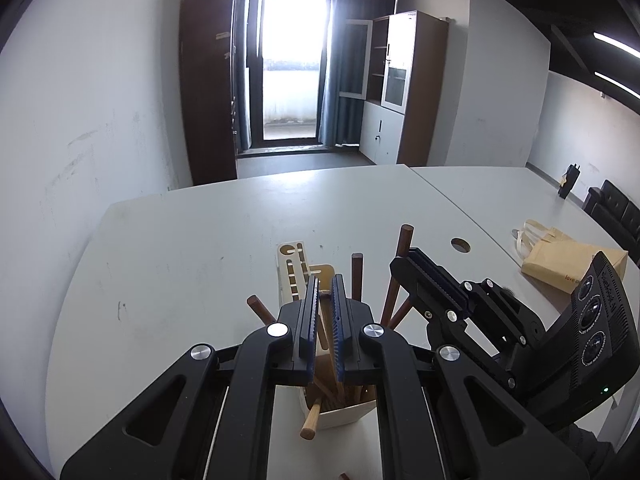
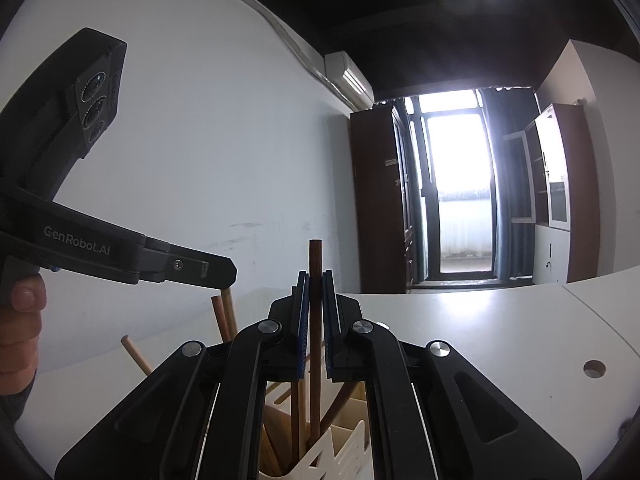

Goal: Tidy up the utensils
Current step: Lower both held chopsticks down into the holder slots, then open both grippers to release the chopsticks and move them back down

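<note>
A white utensil holder (image 1: 344,414) stands on the white table (image 1: 192,240), with several wooden handles sticking out of it. My left gripper (image 1: 325,280) hovers right over it, shut on a light wooden utensil (image 1: 325,336) whose lower end reaches into the holder. To its right, my right gripper (image 1: 400,266) is shut on a dark wooden handle (image 1: 405,240) that stands almost upright. In the right wrist view, that dark handle (image 2: 315,264) runs between the closed pads of the right gripper (image 2: 315,276) down into the holder (image 2: 332,450). The left gripper (image 2: 228,276) is at the left, on a light handle (image 2: 229,304).
A tan paper bag (image 1: 568,264) lies at the right of the table, past a round cable hole (image 1: 460,245). A cream slotted panel (image 1: 291,270) rises behind the holder. A person's hand (image 2: 20,320) grips the left tool. Cabinets and a bright glass door stand beyond the table.
</note>
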### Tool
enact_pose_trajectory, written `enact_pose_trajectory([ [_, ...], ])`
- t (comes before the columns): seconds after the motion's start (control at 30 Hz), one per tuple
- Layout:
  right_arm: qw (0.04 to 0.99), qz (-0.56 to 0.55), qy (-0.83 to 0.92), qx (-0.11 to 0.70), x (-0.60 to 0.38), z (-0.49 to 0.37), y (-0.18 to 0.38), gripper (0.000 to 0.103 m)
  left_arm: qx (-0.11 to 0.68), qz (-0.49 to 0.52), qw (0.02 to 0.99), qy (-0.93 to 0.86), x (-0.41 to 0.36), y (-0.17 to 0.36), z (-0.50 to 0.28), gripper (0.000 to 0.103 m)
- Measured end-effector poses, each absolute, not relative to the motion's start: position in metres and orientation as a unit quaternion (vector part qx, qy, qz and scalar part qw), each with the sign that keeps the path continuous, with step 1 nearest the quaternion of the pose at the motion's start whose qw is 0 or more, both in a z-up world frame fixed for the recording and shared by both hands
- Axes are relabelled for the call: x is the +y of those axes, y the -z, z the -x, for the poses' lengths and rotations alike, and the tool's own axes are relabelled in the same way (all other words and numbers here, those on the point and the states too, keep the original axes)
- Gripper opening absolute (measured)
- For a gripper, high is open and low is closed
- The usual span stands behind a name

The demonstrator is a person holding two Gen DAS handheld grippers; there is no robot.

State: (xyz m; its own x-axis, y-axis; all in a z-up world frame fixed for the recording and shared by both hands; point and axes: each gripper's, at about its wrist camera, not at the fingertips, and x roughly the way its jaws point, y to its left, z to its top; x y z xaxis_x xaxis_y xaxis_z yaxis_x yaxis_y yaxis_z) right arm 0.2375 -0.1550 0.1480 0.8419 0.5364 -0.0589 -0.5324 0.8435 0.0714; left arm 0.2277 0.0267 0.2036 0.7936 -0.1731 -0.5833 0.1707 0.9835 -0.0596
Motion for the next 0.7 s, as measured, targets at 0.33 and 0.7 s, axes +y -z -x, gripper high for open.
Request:
enact_pose_trajectory([
  [0.33, 0.958, -0.013, -0.281, 0.059, -0.15, -0.233, -0.14, 0.007, 0.308, 0.009, 0.946, 0.096, 0.031, -0.194, -0.224, 0.008],
  [0.7, 0.959, -0.028, -0.279, 0.043, -0.16, -0.212, -0.15, 0.057, 0.244, 0.007, 0.966, 0.084, 0.041, -0.214, -0.187, 0.066],
])
